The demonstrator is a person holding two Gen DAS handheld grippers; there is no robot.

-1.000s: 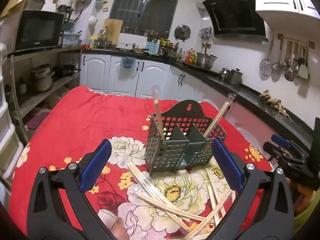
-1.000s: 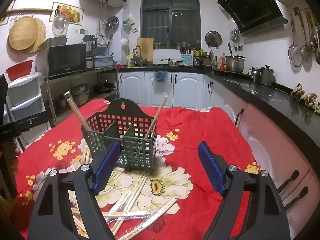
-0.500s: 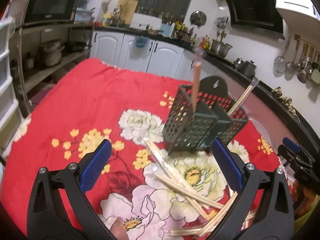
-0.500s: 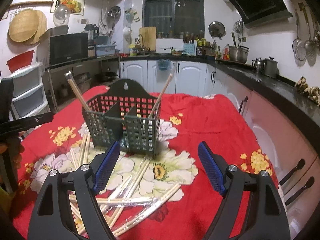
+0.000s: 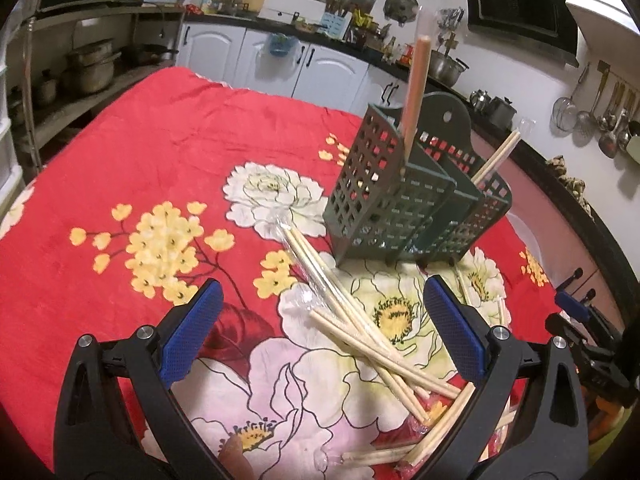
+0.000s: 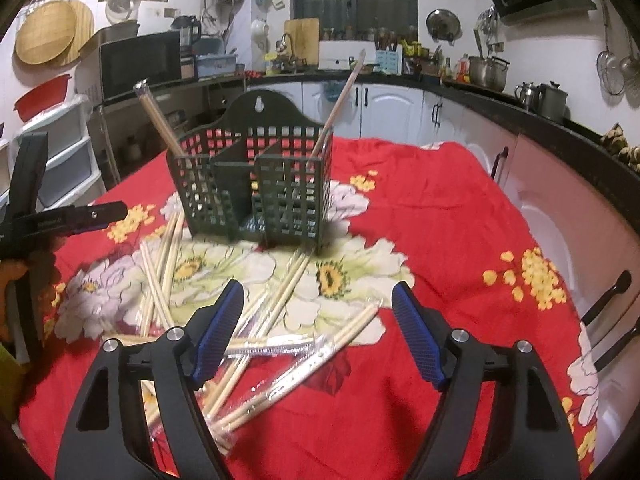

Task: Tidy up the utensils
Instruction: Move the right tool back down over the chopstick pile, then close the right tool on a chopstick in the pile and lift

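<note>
A dark green perforated utensil holder (image 5: 412,196) (image 6: 256,188) stands on the red flowered cloth (image 5: 132,168) (image 6: 440,216), with a chopstick pair leaning out at each end. Several plastic-wrapped chopstick pairs (image 5: 360,332) (image 6: 272,344) lie scattered in front of it. My left gripper (image 5: 320,332) hovers open above the loose chopsticks, nothing between its blue pads. My right gripper (image 6: 318,332) hangs over the pile from the other side; its jaws are closing, with no pad touching anything. Each gripper shows at the edge of the other's view.
White cabinets and a dark counter (image 6: 540,120) run behind and along the right of the table. A shelf with a microwave (image 6: 136,60) and pots stands to the left. Pull handles (image 6: 608,296) sit close to the table's right edge.
Both grippers have sunk toward the table and tilted down, so the holder and chopsticks look closer. The right jaws have narrowed slightly. Nothing has been picked up.
</note>
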